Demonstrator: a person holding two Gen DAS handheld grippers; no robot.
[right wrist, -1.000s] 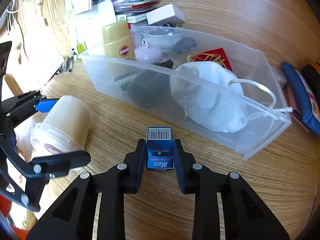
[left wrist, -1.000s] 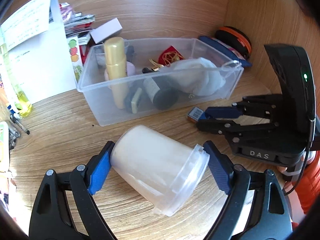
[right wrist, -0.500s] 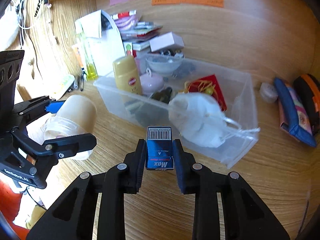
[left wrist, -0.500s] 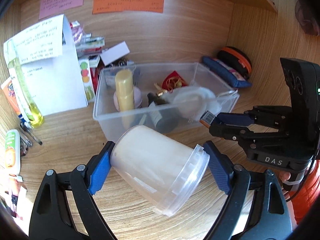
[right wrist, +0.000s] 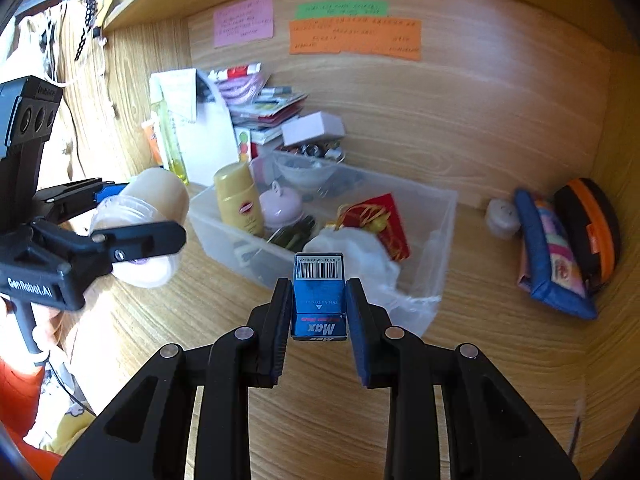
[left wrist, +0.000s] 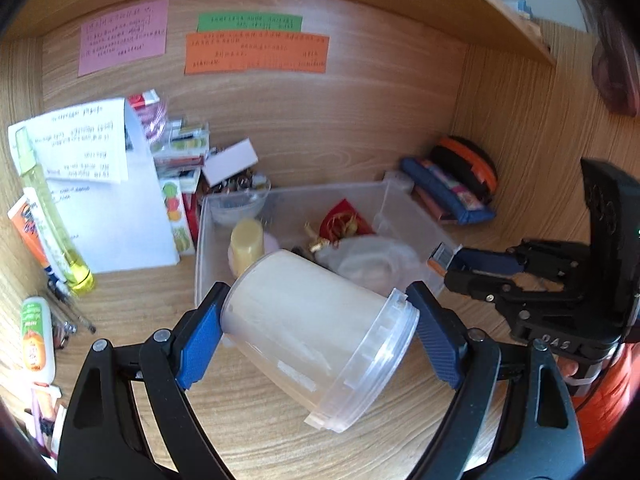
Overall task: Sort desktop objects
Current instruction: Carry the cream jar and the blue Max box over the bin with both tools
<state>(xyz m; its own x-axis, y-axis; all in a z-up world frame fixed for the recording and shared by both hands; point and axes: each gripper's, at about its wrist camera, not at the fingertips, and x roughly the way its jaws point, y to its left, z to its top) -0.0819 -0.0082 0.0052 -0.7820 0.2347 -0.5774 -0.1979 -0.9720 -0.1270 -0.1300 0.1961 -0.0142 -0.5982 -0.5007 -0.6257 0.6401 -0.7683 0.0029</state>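
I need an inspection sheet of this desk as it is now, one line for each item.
Surface: wooden desk, bare at the front.
Job's things: clear bin holding a yellow bottle and white mask.
Clutter: papers, pencil case.
Grippers: left tool shut on lidded tub; right tool shut on blue Max box.
Cables: nothing seen.
Surroundings: sticky notes on the wall.
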